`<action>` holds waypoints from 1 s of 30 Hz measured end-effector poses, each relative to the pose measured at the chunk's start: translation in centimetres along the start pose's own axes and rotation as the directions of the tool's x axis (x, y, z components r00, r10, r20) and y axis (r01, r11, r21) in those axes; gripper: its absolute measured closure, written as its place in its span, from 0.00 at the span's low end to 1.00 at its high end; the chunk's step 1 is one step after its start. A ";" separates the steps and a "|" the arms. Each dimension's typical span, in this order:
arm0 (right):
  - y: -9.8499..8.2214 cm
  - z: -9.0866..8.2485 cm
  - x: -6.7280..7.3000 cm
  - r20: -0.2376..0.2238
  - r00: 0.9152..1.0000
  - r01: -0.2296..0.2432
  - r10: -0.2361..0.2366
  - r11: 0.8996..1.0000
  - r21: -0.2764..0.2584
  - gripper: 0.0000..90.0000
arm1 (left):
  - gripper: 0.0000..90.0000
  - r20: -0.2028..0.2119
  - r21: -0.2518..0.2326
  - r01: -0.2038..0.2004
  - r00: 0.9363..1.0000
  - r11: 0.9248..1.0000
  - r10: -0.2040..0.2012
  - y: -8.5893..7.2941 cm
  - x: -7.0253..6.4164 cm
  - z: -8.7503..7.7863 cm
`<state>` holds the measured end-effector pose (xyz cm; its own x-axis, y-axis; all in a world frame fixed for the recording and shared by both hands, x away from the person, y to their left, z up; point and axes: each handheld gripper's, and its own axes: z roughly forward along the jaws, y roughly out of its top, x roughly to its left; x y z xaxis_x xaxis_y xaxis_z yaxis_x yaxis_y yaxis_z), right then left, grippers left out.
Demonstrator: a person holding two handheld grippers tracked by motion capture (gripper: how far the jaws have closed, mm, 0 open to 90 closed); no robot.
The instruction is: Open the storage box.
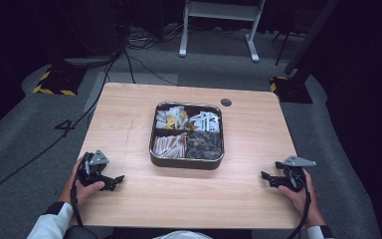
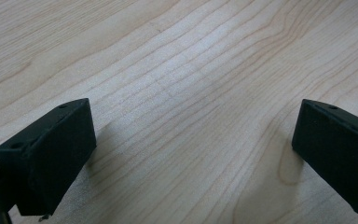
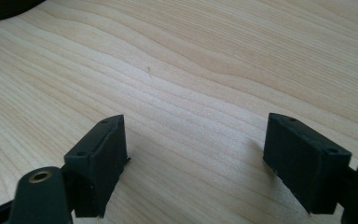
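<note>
Near edge: left gripper (image 1: 115, 180) rests on the table (image 1: 189, 194) at near left, jaws spread wide w/ nothing between. Right gripper (image 1: 267, 178) sits near right, also released, empty. Farther back, centred btwn the 2 and well apart from both, the tray (image 1: 186, 163) w/ 4 compartments of packets.

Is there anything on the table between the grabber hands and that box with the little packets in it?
No. Bare light wooden table lies between the left gripper, the right gripper and the dark four-compartment metal tray. Both stand open.
</note>
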<state>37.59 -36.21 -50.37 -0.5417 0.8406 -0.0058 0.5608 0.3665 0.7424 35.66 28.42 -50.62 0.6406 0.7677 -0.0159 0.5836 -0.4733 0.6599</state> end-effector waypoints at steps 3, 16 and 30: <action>0.0 0.0 0.0 0.001 1.000 0.001 -0.001 1.000 0.000 0.24 | 0.00 0.000 -0.001 0.002 1.000 1.000 -0.002 0.0 0.0 0.0; 0.1 0.1 0.0 0.006 1.000 -0.003 0.003 1.000 0.004 0.23 | 0.00 0.001 -0.002 -0.001 1.000 1.000 0.001 -0.3 0.0 -0.2; 1.7 -0.1 0.4 -0.026 0.999 0.022 -0.022 1.000 0.007 0.25 | 0.00 -0.001 -0.001 0.009 1.000 1.000 -0.009 -0.4 -0.1 -0.3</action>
<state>38.27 -35.24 -49.07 -0.5699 0.8217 -0.0049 0.5529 0.3879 0.7374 35.25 28.66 -50.63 0.6348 0.7724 -0.0212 0.5891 -0.4660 0.6602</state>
